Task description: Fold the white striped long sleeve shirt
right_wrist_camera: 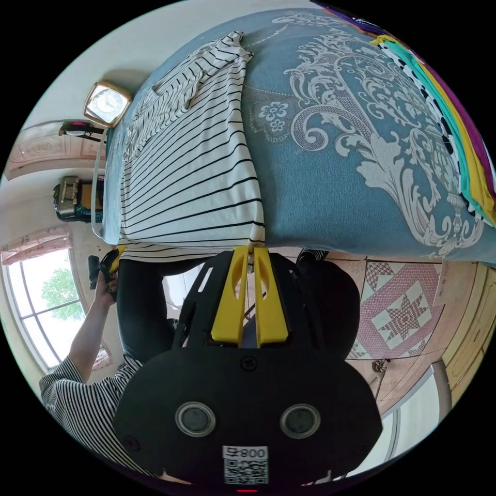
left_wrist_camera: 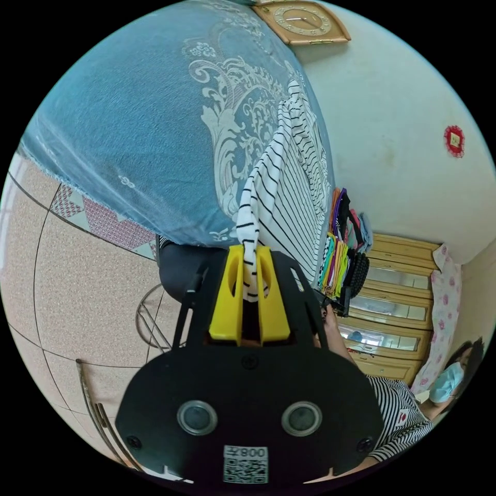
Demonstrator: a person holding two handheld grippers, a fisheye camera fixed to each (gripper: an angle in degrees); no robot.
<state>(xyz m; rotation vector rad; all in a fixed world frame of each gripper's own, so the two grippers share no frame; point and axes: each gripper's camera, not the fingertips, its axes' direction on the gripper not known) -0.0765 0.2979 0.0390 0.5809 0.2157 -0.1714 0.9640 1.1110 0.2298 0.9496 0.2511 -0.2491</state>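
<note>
1 striped shirt (right_wrist_camera: 196, 155), 1 bedspread (right_wrist_camera: 351, 155), 1 clock (left_wrist_camera: 302, 21), 2 grippers (left_wrist_camera: 250, 258).

Each camera sits just behind its own yellow jaws, close to the bed's (left_wrist_camera: 129, 113) edge. The left gripper view faces along the bed, seemingly rolled sideways. The right gripper view faces across it. Both share the blue bedspread and striped shirt (right_wrist_camera: 191, 170).

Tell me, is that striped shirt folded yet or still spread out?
Mostly spread: the striped shirt lies flat on the blue bedspread, one sleeve crossed over the top, each hand-held gripper pinching a bottom corner.
</note>
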